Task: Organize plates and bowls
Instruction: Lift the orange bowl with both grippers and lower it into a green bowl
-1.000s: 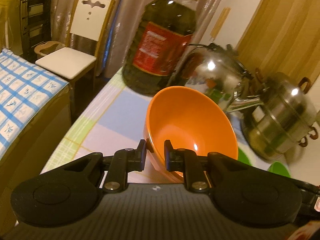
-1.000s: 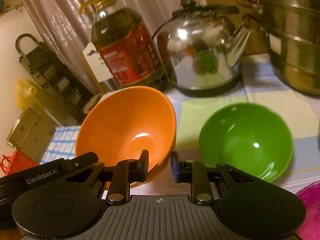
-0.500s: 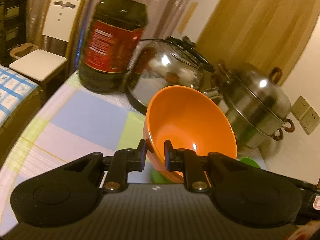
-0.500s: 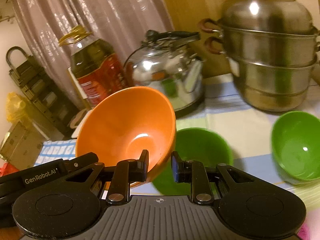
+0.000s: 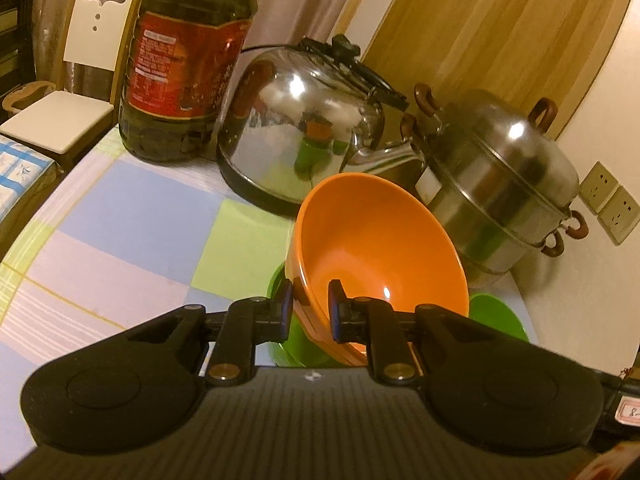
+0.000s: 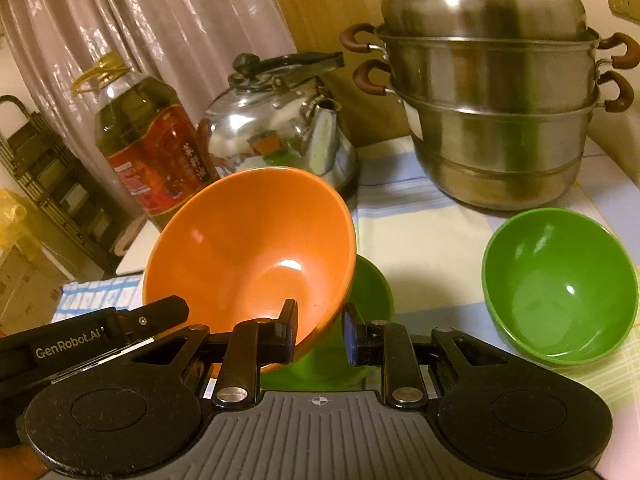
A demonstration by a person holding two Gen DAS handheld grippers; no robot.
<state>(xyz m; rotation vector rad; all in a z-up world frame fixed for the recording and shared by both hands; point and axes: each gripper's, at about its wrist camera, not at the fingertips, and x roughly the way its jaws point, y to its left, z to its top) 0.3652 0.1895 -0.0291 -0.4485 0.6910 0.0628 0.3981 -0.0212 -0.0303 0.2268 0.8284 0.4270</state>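
**Two tongs, one orange bowl, a poor landing spot**

Left tongs (image 5: 311, 310) are narrow, clamped on the near rim of the orange bowl (image 6: 248, 248). Right tongs (image 6: 320, 330) straddle the same rim, also narrow, but a sliver of green shows beside the outer finger, so I cannot tell whether they truly pinch. The bowl hangs tilted over the near green bowl (image 6: 372, 288), on the left of the checked tablecloth (image 6: 420, 240).

Risks, as I judge them:
- The orange bowl looks wider than the green one below, so it may perch on it rather than nest, then rock or slide off.
- Let go while it tilts, it would strike one edge first and shove the green bowl.
- Two grips on one rim could twist against each other and slip.
- The kettle (image 6: 280, 132) stands just behind and could be knocked.

Count:
- One orange bowl.
- Two green bowls, the second (image 6: 560, 288) well apart on the right.
- No plates in view.
- One kettle, one steamer pot (image 6: 492, 100) and one oil bottle (image 6: 148, 148), all at the far side.
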